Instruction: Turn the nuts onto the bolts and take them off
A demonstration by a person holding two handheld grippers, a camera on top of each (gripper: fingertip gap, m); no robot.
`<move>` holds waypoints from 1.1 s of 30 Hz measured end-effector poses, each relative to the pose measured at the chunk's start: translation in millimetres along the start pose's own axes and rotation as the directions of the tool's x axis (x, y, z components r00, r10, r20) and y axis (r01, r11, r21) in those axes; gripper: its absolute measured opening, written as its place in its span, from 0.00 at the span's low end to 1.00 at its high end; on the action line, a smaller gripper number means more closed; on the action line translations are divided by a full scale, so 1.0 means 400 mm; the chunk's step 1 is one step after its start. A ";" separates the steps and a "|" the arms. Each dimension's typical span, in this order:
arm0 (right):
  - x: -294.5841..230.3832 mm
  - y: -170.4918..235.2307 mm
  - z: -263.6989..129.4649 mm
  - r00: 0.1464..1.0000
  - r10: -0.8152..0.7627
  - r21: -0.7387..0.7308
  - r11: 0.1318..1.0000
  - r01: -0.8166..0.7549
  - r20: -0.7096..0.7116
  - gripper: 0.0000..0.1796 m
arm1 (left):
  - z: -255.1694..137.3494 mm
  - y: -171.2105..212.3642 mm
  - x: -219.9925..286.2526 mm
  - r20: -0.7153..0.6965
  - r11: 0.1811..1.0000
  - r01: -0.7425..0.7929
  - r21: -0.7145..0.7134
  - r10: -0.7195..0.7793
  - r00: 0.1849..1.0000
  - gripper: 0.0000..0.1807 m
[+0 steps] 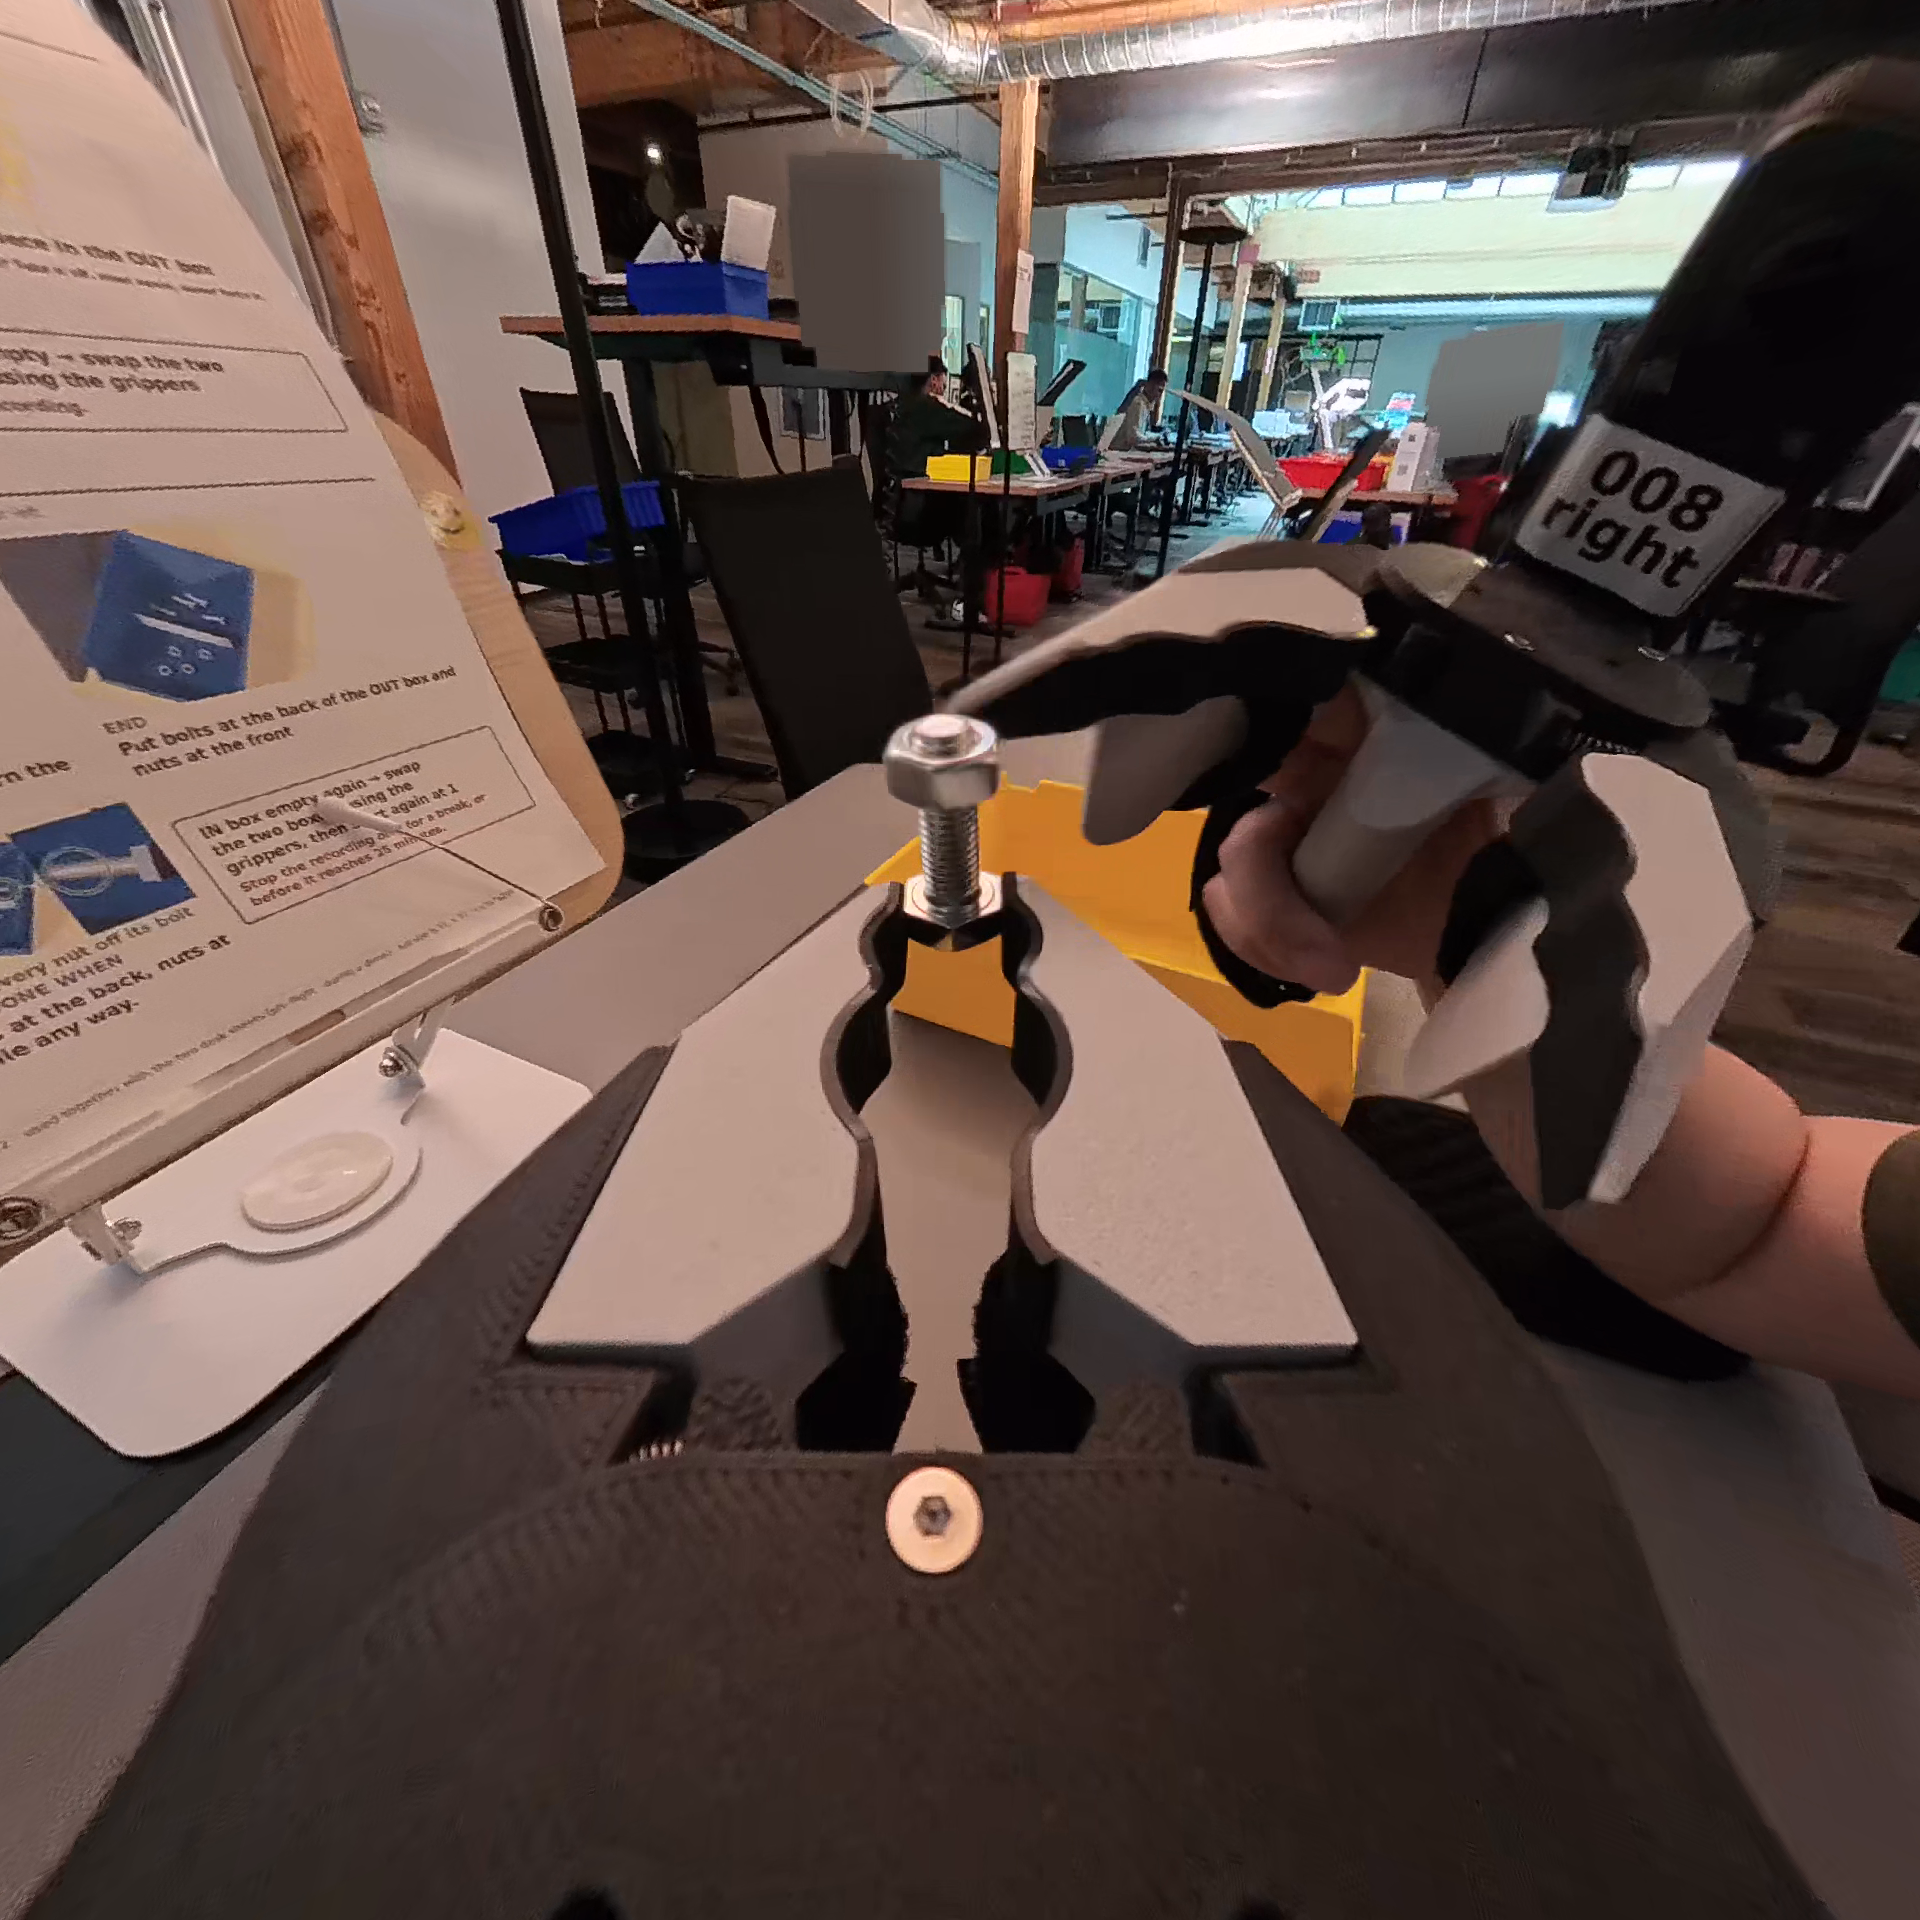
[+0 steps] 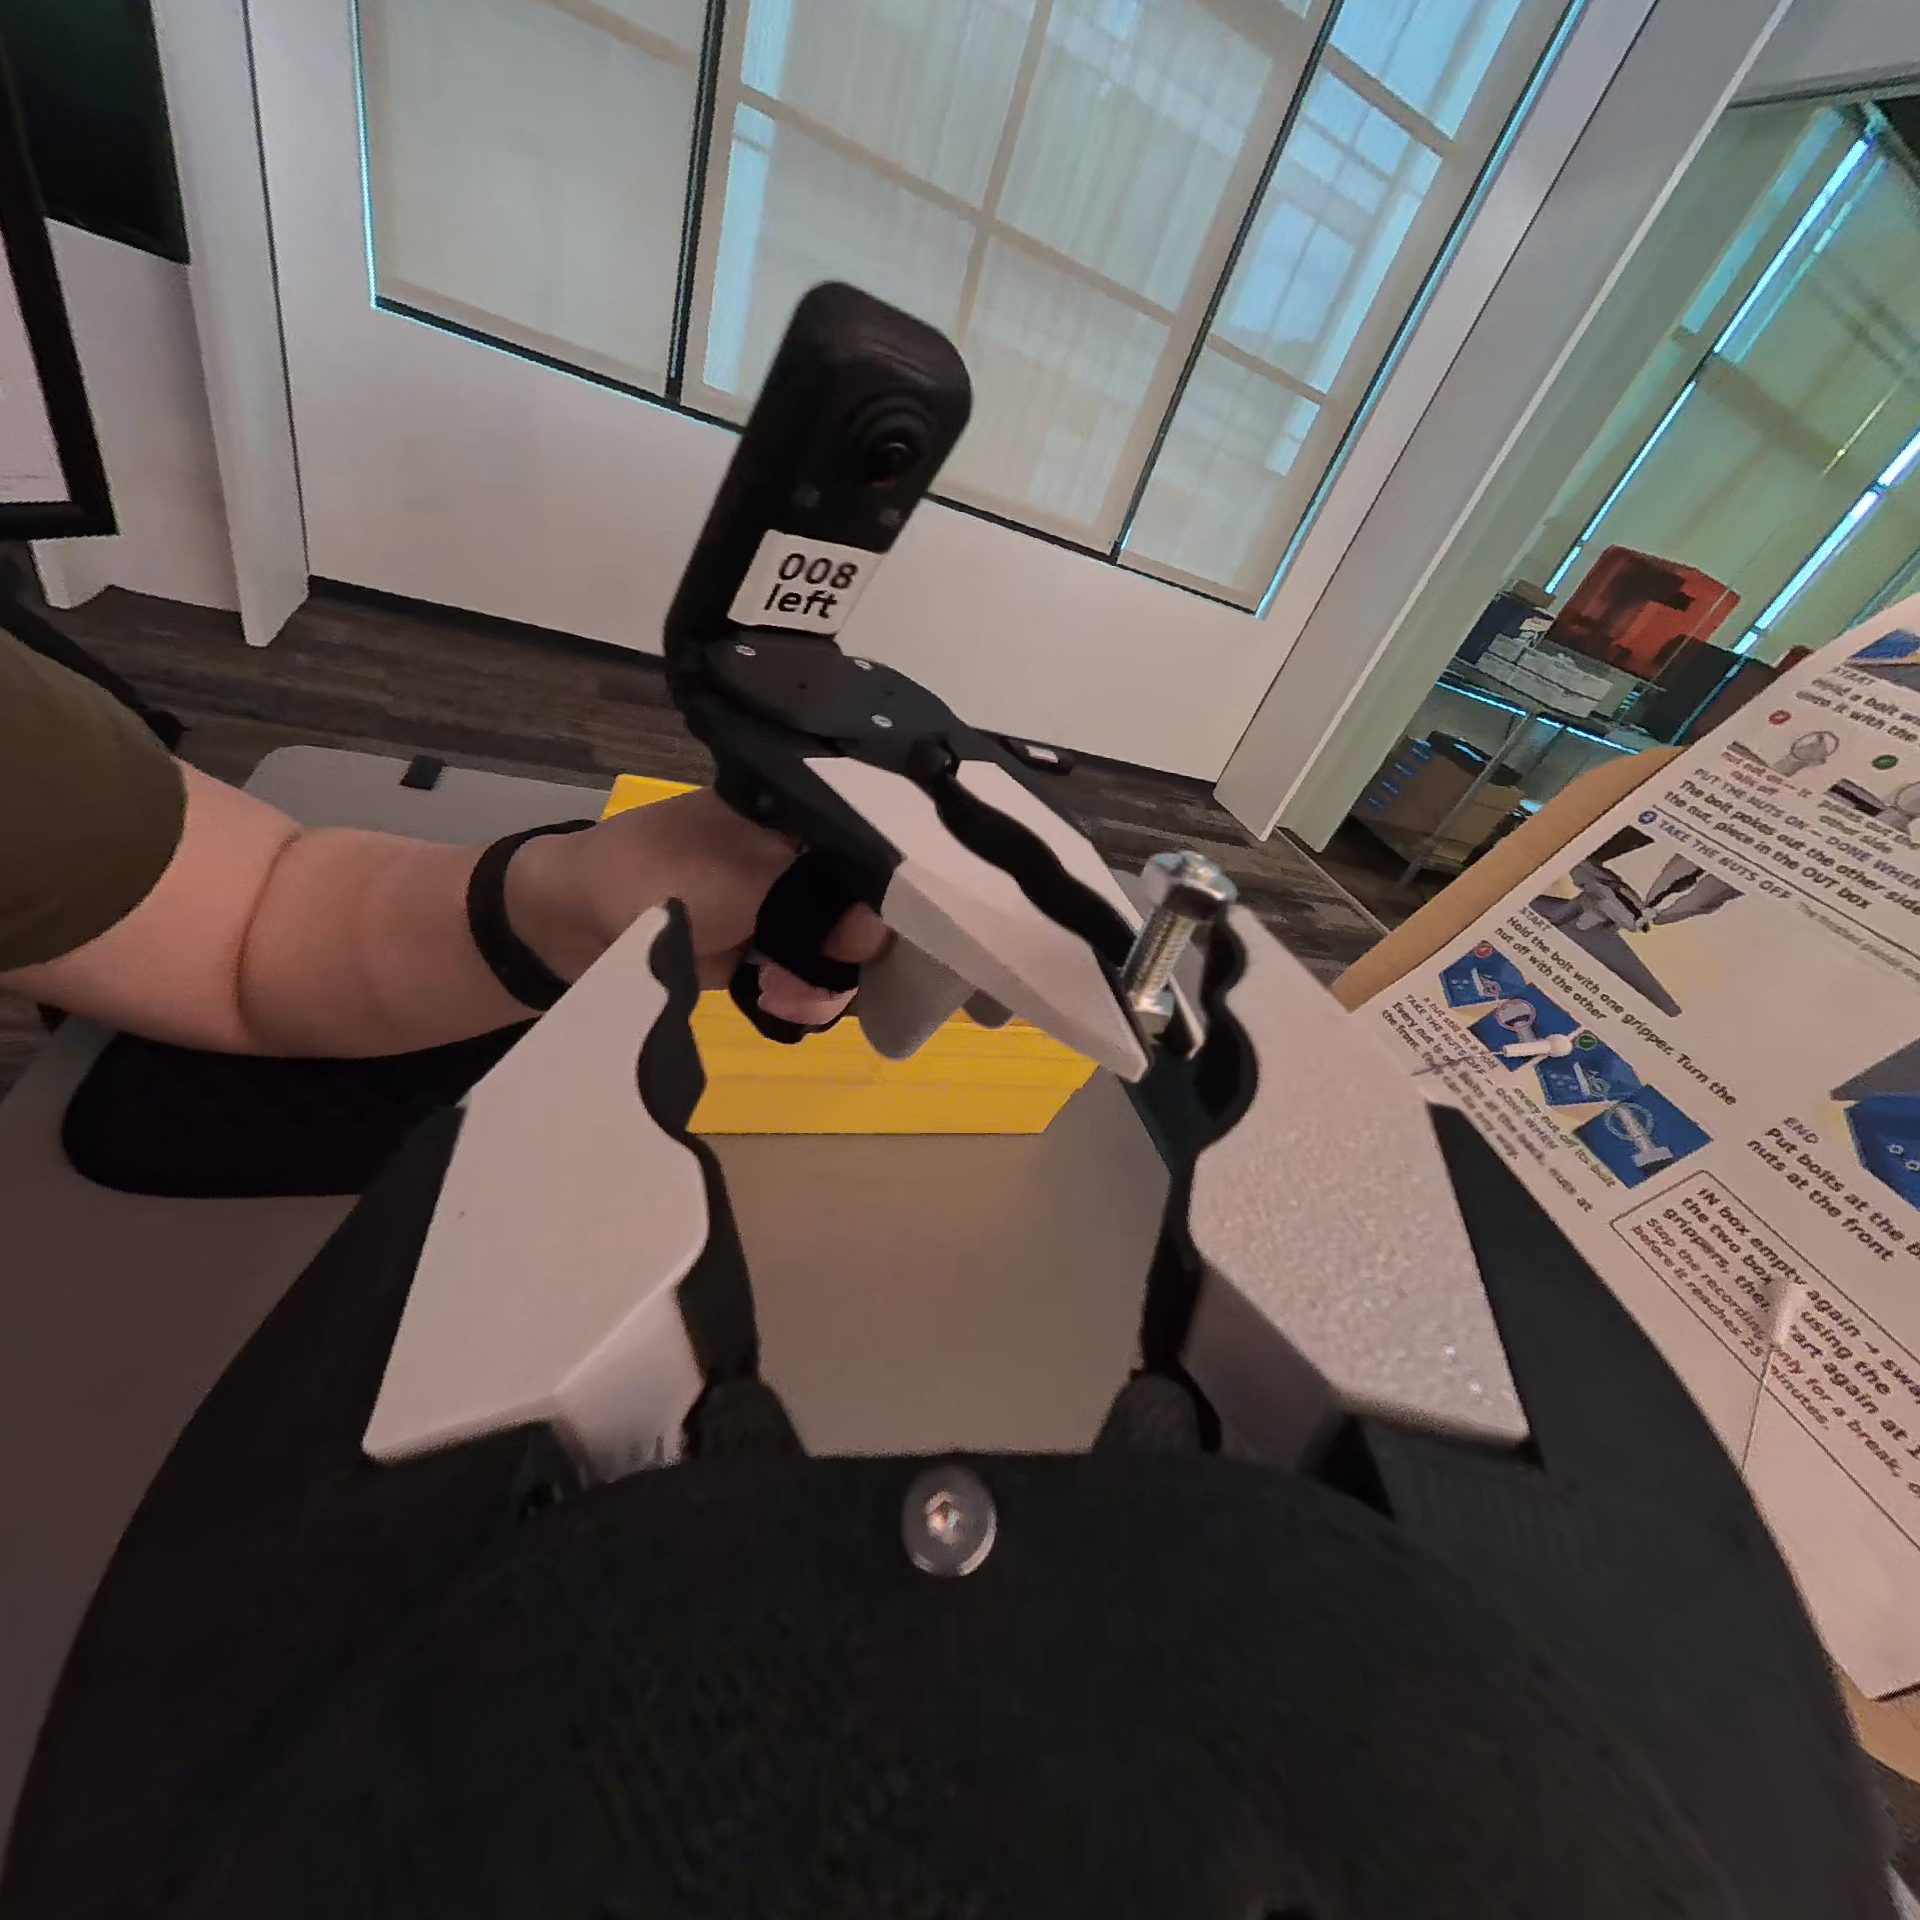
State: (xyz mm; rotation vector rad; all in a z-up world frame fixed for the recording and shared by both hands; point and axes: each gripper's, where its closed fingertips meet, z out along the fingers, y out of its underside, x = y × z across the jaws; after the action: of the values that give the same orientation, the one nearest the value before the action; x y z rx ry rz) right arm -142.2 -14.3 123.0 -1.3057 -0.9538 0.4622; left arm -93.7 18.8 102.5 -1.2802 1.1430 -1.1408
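While clamped in left jaws, bolt [image 1: 948, 831] upright

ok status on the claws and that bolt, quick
Left claw shut on bolt, head down, upright. Nut at the bolt's top end. Right claw open beside nut. Yellow box behind, nothing in the way.

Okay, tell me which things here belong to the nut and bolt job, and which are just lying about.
Part of the job:
silver threaded bolt, held head-down
silver hex nut at its top
left gripper, shut on the bolt
right gripper, open beside the nut
yellow plastic box

Lying about:
white instruction sheet on a stand
blue bins in the background
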 end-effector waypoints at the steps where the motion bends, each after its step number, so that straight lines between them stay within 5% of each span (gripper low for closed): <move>1: 0.001 -0.008 -0.006 1.000 0.004 0.010 1.000 -0.004 -0.001 0.52 | -0.004 -0.006 -0.003 -0.005 1.000 0.013 0.011 -0.013 1.000 0.09; 33: -0.004 0.013 0.007 0.999 0.047 -0.024 0.999 -0.047 0.019 0.56 | 0.015 0.009 0.036 -0.039 1.000 -0.025 -0.012 0.024 0.999 0.09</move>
State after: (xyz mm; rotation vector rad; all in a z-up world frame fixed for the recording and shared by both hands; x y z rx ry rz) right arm -144.3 -12.7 117.5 -1.3496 -0.9486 0.5017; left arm -86.5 4.9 99.1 -1.2549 1.1930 -1.1465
